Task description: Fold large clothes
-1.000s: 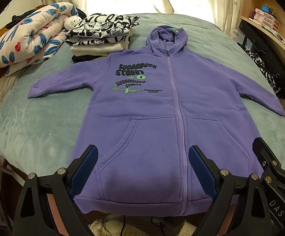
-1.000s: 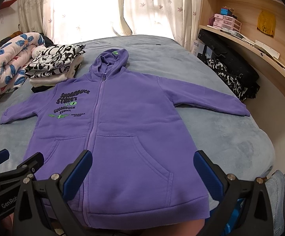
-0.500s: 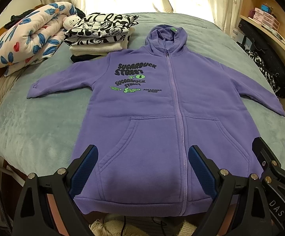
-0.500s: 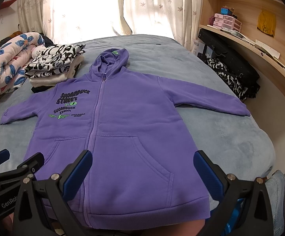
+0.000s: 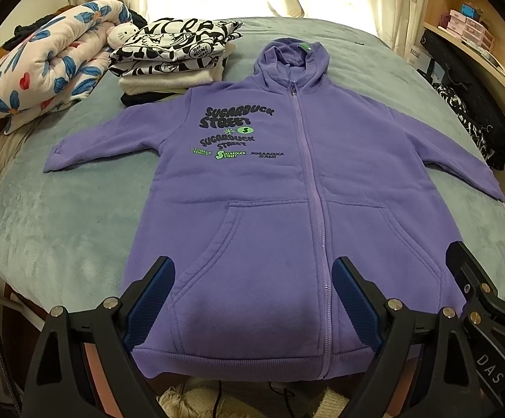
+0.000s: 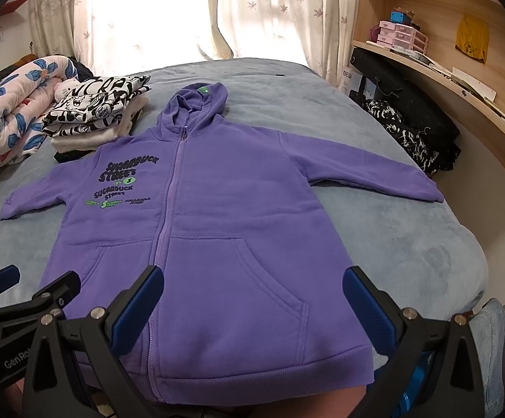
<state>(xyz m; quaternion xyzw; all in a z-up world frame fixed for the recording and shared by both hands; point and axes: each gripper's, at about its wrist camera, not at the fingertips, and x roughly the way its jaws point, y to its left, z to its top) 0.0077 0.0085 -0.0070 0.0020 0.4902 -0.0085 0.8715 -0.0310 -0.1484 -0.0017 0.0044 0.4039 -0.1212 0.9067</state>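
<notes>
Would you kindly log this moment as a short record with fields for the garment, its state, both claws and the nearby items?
garment: purple hoodie, zipped, front up
state: spread flat on the bed, sleeves out, hood away from the camera, unfolded
left claw: open, above the hem, holding nothing
right claw: open, above the hem, holding nothing
nearby: folded clothes stack beyond the camera-left sleeve; floral quilt beside it

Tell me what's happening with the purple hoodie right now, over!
Left gripper open, right gripper open, both empty, above the hem. Purple zip hoodie flat on the bed, zipped, sleeves spread, unfolded. Nothing on it; folded clothes stack beside its shoulder.
</notes>
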